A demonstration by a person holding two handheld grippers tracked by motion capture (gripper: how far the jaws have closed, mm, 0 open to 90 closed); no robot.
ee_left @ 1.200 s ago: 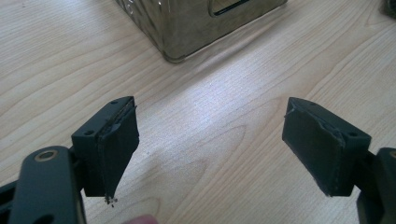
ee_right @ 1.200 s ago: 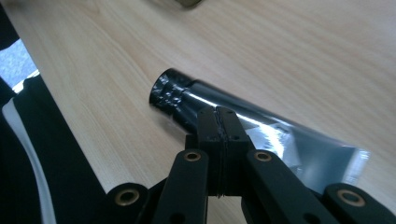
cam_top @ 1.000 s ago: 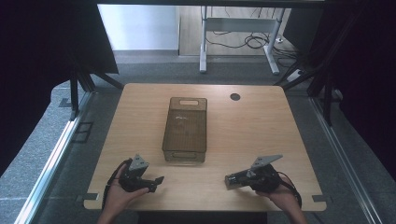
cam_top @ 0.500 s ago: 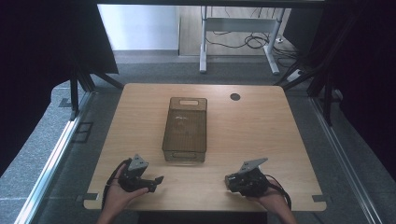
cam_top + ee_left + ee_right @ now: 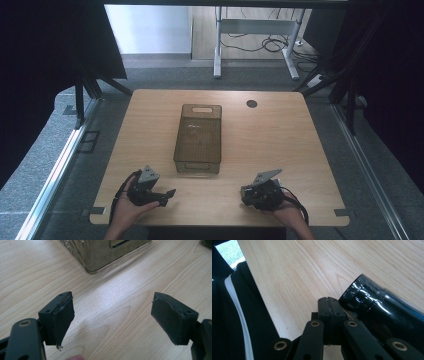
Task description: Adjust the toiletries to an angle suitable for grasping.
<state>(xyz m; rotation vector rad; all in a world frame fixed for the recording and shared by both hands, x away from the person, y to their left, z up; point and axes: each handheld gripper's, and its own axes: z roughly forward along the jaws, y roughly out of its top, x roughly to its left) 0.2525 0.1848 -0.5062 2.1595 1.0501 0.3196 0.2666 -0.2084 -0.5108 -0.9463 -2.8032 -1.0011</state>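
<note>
No brand, label or legible writing found on any surface.

Object: brown translucent bin, rectangular, long axis running away from the person, a slot handle cut into each short end wall. It stands upright near the middle of the desk, nothing visible inside. In the left gripper view its near corner appears smoky and glossy, with one handle slot at the top edge of the frame.

Left gripper: held in the left hand at the near left of the desk, lying low, jaws pointing right and slightly toward the bin's near end. Jaws stand wide apart, bare wood grain between the pads, nothing held. Gripper near the bin but not touching it.

Right gripper: held in the right hand at the near right, grey plate on top, pointing left along the near edge of the desk. In the right gripper view the jaws are pressed together with only a seam between them, nothing gripped. A black glossy taped cylinder lies just beside them on the right; whether it touches them I cannot tell.

A small dark round hole sits in the desk top beyond the bin, to its right.
</note>
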